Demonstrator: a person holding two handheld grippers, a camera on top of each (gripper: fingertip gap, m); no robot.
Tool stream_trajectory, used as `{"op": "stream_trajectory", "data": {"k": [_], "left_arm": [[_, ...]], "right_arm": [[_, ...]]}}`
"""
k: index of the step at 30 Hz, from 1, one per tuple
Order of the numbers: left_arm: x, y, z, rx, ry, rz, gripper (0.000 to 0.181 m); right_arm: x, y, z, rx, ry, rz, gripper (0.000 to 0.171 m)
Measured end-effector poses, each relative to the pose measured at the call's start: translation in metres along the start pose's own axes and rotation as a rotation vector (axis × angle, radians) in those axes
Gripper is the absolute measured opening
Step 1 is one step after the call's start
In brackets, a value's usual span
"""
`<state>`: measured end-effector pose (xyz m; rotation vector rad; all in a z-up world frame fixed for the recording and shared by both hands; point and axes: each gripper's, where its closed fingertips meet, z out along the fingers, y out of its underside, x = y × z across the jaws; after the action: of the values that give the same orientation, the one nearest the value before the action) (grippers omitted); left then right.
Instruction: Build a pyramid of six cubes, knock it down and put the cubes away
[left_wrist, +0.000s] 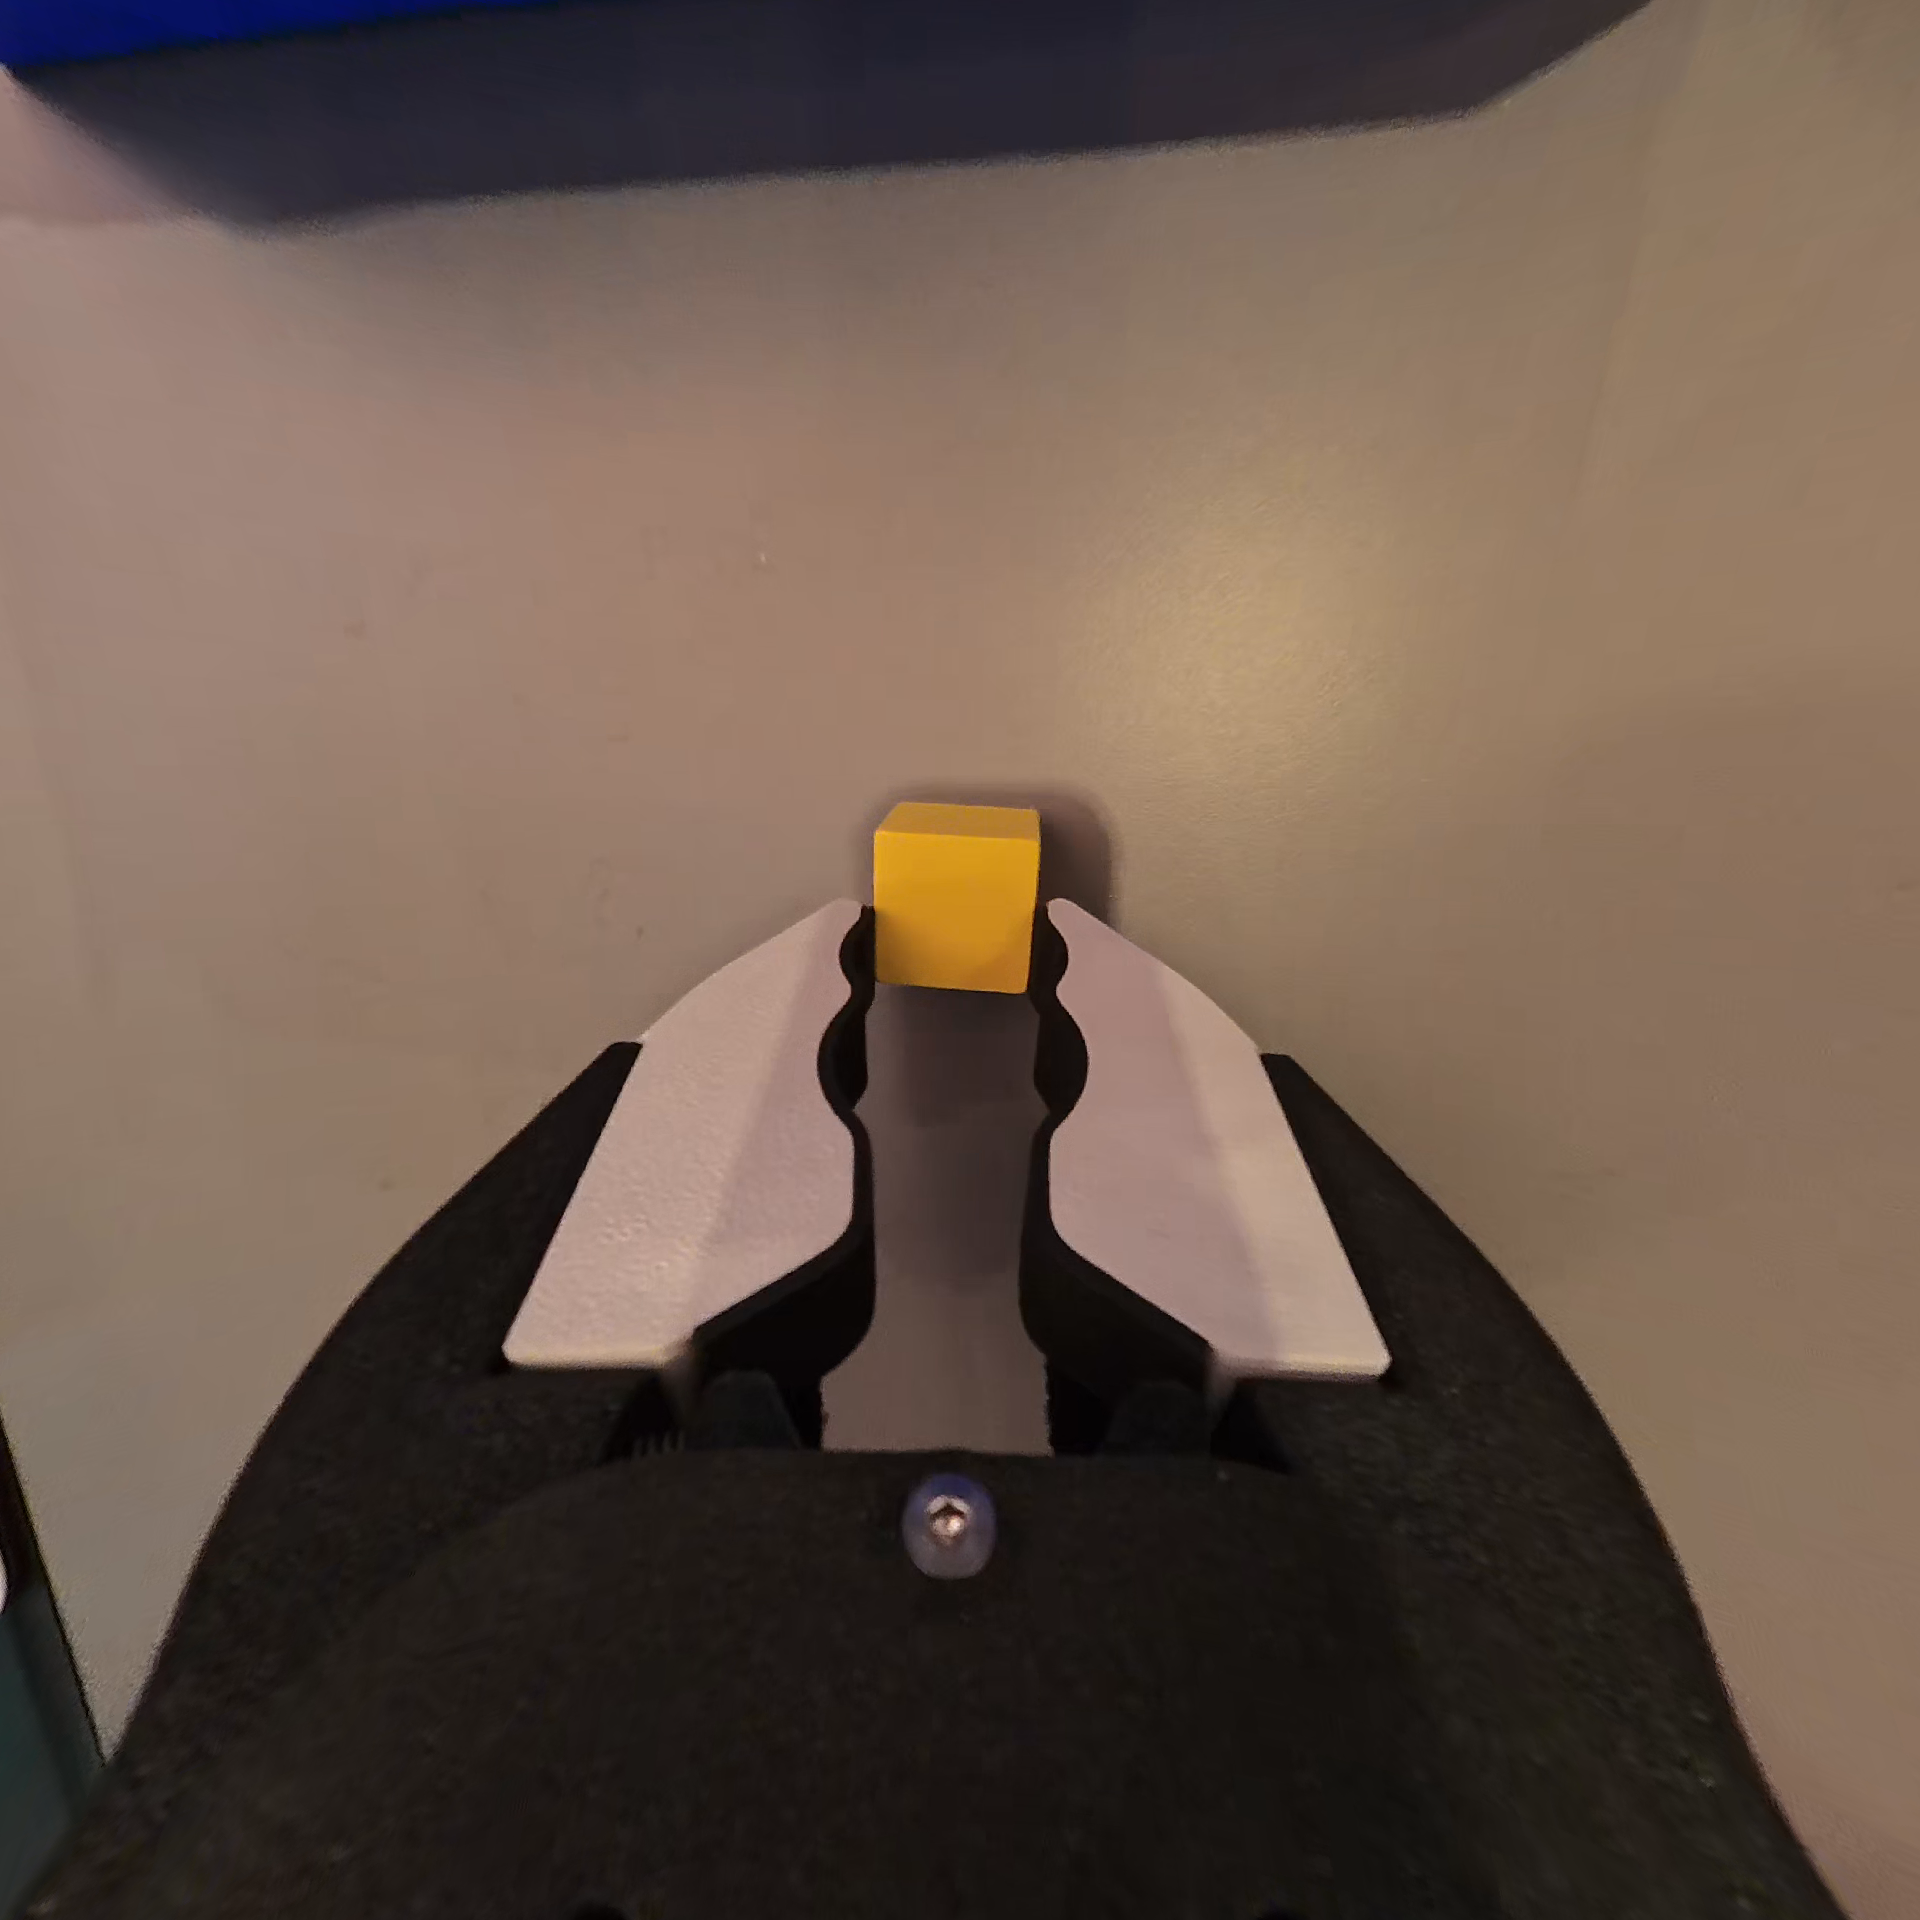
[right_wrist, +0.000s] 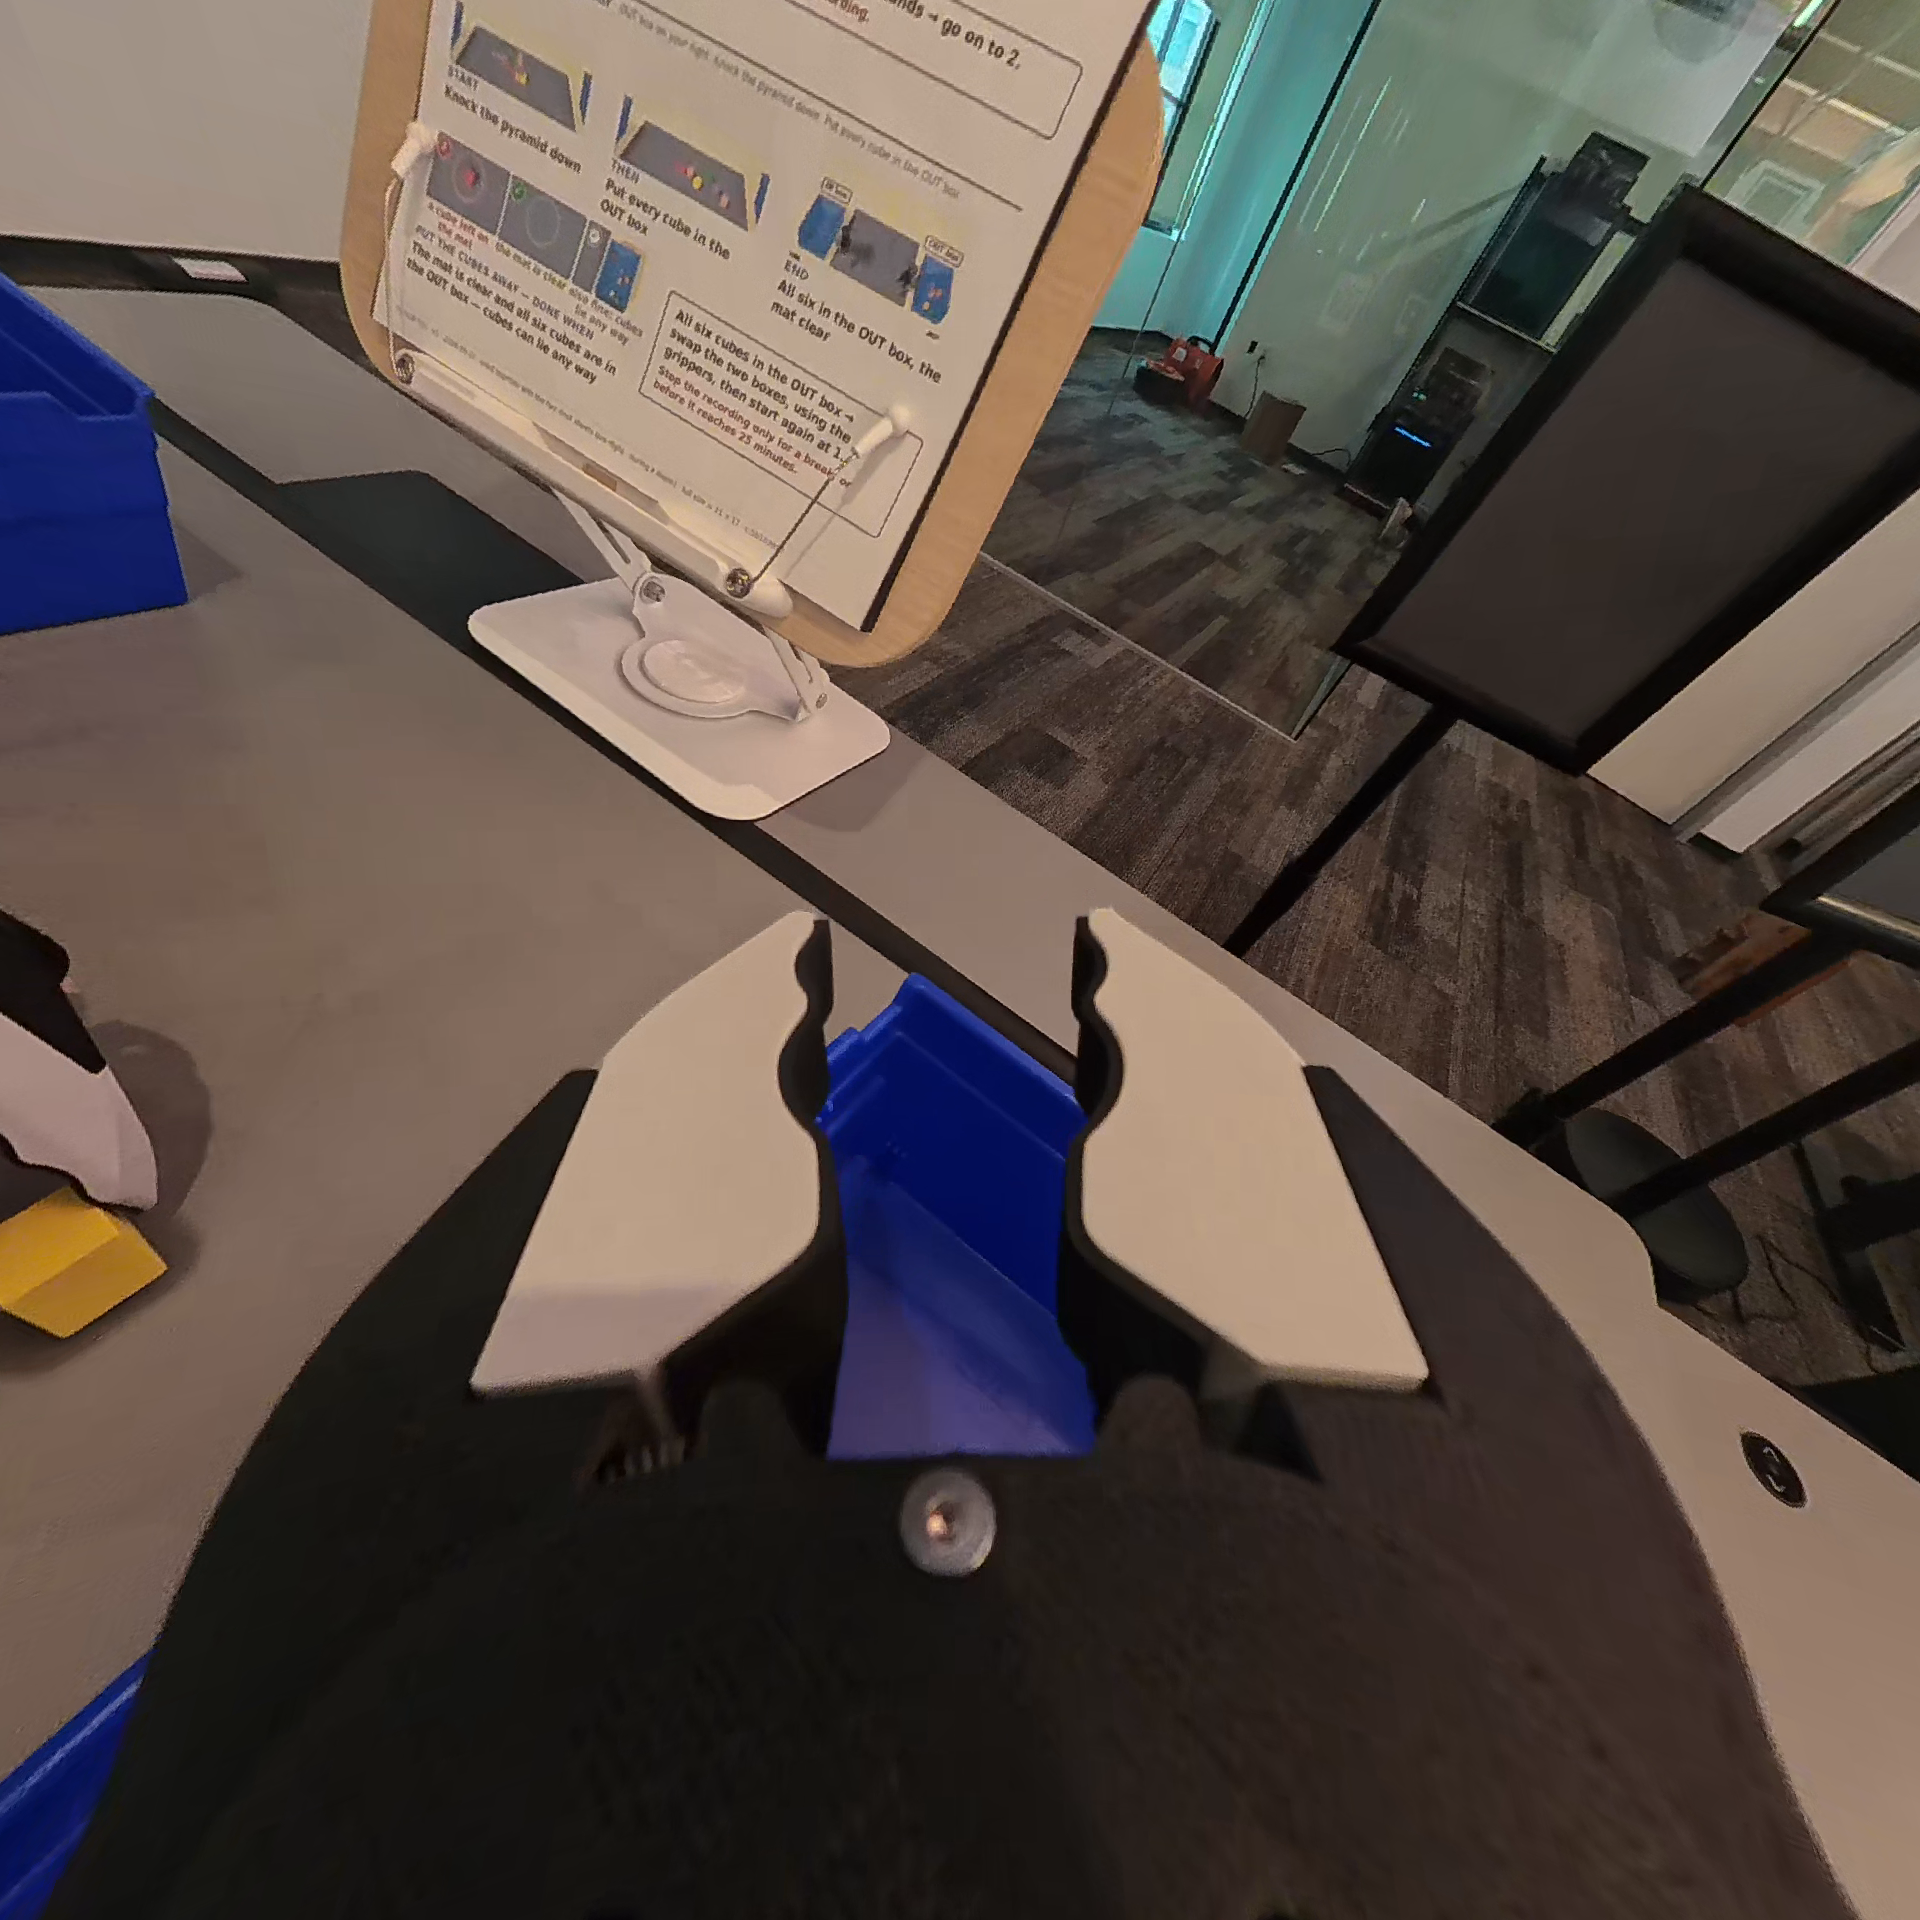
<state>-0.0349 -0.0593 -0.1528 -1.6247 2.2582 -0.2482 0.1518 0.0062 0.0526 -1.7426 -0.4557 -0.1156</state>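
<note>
The left hand-held gripper (left_wrist: 954, 940) points down at the grey desk (left_wrist: 1351, 623) and has a yellow cube (left_wrist: 956, 899) pinched between its fingertips, the black inner edges pressed against the cube's two sides. The cube sits low over the desk with its shadow close behind it, so it seems to be resting on the surface or just off it; which of the two cannot be told. The grip takes only the near half of the cube, probably so the far faces stay free when it is set against other cubes or dropped in a box. A blue box (left_wrist: 520, 114) lies at the far edge of that view. In the right wrist view the right hand-held gripper (right_wrist: 951, 961) is empty, its jaws standing moderately apart, hovering above another blue box (right_wrist: 935, 1143) at the desk's edge, perhaps waiting there out of the way. Further left in that view the yellow cube shows under the other gripper's tip, a third stretch of blue box (right_wrist: 73, 468) lies beyond, and an instruction sheet on a white stand (right_wrist: 686, 707) faces the work area. No other cubes are visible.
</note>
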Motion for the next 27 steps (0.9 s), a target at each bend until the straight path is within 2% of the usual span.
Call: {"op": "stream_trajectory", "data": {"k": [10,13,15,18,22,24,27], "left_arm": [[-0.005,0.002,0.003,-0.014,-0.030,-0.044,0.030],[-0.006,-0.006,-0.008,0.057,-0.031,-0.054,0.051],[-0.006,-0.012,-0.028,0.120,-0.020,-0.076,0.054],[-0.020,-0.011,-0.083,0.218,-0.114,-0.099,0.053],[-0.056,0.026,-0.204,0.361,-0.419,-0.193,0.050],[-0.066,0.062,-0.264,0.451,-0.545,-0.307,0.049],[-0.076,0.138,-0.326,0.485,-0.758,-0.473,0.041]], "right_arm": [[-0.003,0.005,0.005,-0.028,-0.012,-0.014,0.045],[-0.004,0.006,0.006,-0.035,-0.014,-0.020,0.045],[-0.003,0.008,0.006,-0.042,-0.012,-0.023,0.045],[-0.001,0.011,0.006,-0.048,-0.010,-0.023,0.045],[0.002,0.010,0.002,-0.036,-0.008,-0.021,0.045],[0.004,0.008,0.000,-0.025,-0.005,-0.015,0.045],[0.007,0.008,-0.002,-0.022,0.002,-0.011,0.045]]}}
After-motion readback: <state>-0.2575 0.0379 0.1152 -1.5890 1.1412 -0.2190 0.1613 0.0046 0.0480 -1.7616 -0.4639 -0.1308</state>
